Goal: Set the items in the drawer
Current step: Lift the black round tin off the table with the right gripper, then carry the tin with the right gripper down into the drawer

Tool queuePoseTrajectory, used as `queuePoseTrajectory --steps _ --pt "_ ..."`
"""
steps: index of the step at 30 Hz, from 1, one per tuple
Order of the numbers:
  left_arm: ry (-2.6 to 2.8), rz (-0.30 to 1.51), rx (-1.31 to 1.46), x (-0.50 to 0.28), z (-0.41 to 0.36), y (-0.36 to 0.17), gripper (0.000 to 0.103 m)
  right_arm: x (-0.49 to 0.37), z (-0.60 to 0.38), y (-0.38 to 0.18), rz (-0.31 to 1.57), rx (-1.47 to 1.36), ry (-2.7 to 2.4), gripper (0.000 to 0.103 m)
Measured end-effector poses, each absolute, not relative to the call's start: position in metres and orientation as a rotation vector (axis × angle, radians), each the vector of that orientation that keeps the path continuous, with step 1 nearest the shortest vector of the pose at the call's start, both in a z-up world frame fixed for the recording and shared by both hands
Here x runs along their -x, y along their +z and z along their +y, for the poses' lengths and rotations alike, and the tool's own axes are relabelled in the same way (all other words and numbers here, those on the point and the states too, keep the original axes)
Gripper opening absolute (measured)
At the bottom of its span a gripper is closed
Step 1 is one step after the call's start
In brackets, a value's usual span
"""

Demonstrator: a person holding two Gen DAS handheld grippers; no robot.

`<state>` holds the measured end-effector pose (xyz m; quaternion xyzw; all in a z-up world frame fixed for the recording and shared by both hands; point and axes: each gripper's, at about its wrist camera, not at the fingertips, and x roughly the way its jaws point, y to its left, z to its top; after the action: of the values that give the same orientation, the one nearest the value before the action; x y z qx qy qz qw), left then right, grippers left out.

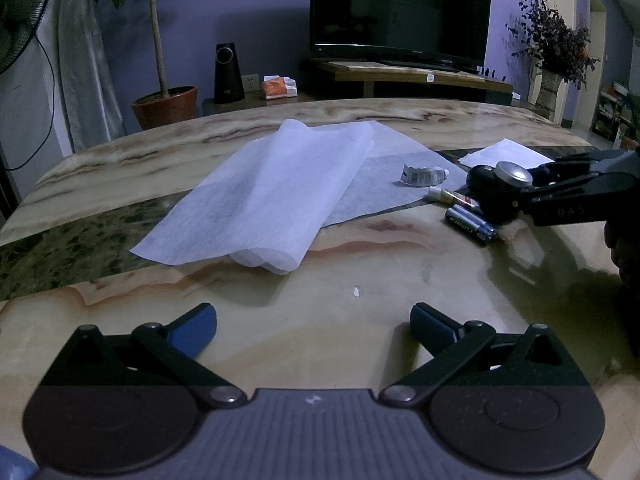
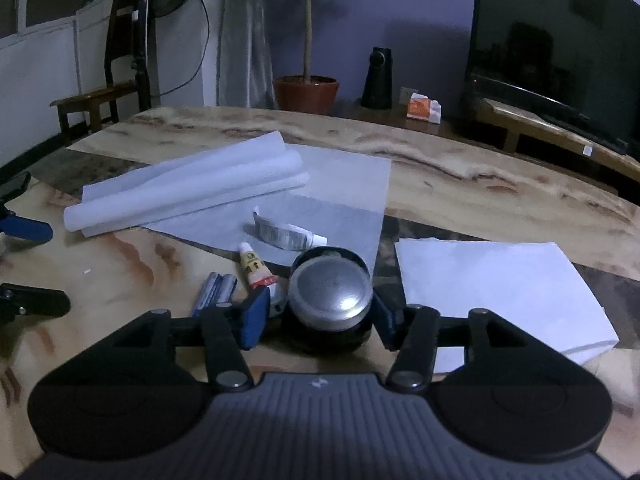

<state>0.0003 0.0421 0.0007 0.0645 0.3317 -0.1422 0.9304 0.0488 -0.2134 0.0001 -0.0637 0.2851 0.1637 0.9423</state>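
A round black tin with a silver lid [image 2: 330, 296] stands on the table between the jaws of my right gripper [image 2: 319, 311]. The right pad sits at its side, while a gap shows between the left pad and the tin, so the gripper is open. Left of the tin lie a yellow glue tube [image 2: 254, 268], two batteries [image 2: 216, 292] and a crumpled silver tube [image 2: 286, 236]. My left gripper [image 1: 312, 316] hovers open over bare tabletop with nothing between its fingers. From there the tin [image 1: 514, 176] and batteries [image 1: 470, 224] lie at the far right. No drawer is in view.
Thin white foam sheets [image 1: 272, 192] lie folded across the middle of the marbled table [image 1: 360, 272]. A stack of white paper [image 2: 492, 288] lies right of the tin. Beyond the table stand a potted plant [image 2: 306, 94], a television [image 1: 400, 8] and a fan.
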Motion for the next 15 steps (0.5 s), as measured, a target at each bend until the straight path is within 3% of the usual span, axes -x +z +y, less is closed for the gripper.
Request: queuePoseTrajectory --steps 7,9,15 --pt "-0.291 0.679 -0.132 -0.0004 0.0421 0.0007 0.103 -0.0497 -0.2176 0.0028 0.572 0.071 0.332 0.057" --pt "-0.291 0.679 -0.132 -0.0004 0.0421 0.0007 0.103 -0.0494 -0.2178 0.003 0.57 0.077 0.326 0.047" --pt "-0.291 0.679 -0.132 -0.0004 0.0421 0.0007 0.103 -0.0487 -0.2174 0.0044 0.571 0.084 0.322 0.046"
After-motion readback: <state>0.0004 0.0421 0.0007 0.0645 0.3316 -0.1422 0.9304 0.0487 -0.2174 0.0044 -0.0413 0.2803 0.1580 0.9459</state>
